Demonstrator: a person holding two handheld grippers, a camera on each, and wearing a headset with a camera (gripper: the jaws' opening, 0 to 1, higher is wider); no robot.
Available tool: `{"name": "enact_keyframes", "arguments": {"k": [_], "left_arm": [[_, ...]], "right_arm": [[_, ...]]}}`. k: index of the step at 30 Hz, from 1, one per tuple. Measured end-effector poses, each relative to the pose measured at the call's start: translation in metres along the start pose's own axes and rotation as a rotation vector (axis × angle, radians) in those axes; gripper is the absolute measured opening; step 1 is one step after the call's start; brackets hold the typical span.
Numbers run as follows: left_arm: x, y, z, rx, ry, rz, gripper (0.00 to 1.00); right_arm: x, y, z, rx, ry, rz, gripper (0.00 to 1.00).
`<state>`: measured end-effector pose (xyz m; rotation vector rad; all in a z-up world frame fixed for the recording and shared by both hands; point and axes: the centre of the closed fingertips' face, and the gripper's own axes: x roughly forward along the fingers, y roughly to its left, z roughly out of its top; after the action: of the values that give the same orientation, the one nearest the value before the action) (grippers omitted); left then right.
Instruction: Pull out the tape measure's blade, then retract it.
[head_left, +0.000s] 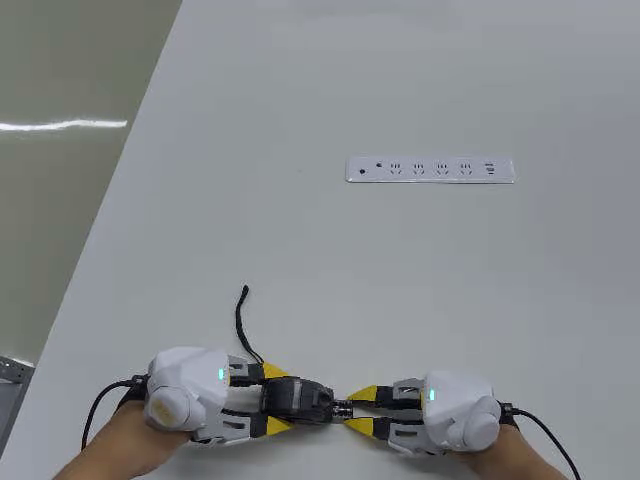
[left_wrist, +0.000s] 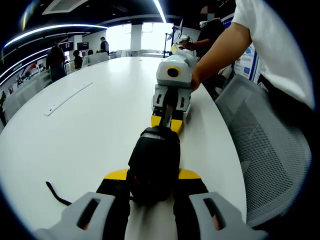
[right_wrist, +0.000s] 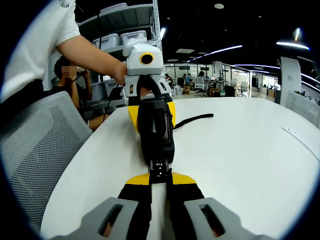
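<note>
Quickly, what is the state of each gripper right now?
Left gripper: shut on the black blocky tape measure.
Right gripper: shut on the blade tip at the tape measure's mouth.

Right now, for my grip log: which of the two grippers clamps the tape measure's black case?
The left gripper: its jaws close around the case, while the right gripper pinches just the blade tip.

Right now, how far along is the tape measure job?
Done: both grips set. In hand: the left hand-held gripper clamps the tape measure; the right hand-held gripper pinches its blade tip at the case. Left: no blade is out, so pulling and retracting seemingly remain.
</note>
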<state>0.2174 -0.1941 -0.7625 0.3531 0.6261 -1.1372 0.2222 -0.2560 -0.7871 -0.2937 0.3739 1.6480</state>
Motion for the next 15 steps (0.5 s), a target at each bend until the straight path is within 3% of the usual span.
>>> {"name": "enact_keyframes", "arguments": {"k": [15], "left_arm": [[0.0006, 0.0003, -0.0008, 0.001, 0.003, 0.0, 0.29]], "right_arm": [[-0.0079, -0.0012, -0.0038, 0.011, 0.002, -0.011, 0.1]]}}
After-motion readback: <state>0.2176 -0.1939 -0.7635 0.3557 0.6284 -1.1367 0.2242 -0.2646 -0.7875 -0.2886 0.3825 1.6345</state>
